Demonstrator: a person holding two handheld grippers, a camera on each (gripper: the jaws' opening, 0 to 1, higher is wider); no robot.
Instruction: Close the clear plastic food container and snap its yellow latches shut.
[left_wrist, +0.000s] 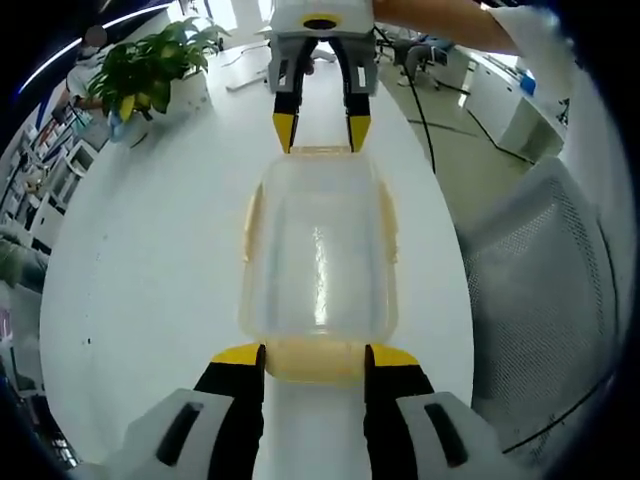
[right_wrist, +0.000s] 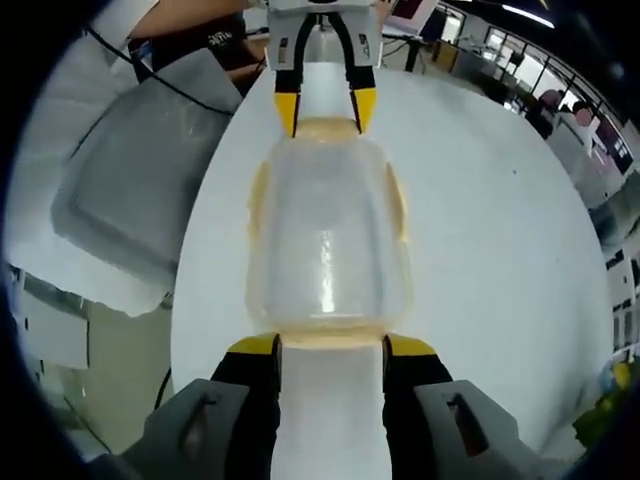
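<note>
A clear plastic container with its lid on lies lengthwise on the white table, between my two grippers. Pale yellow latches run along its long sides. My left gripper is open, its yellow tips flanking the near end latch. My right gripper is open at the far end. In the right gripper view the same container has my right gripper straddling an end latch, with the left gripper opposite.
A potted plant stands at the table's far left corner. A grey mesh chair sits close beside the table edge. A black cable trails off the table. A person's arm reaches in behind the right gripper.
</note>
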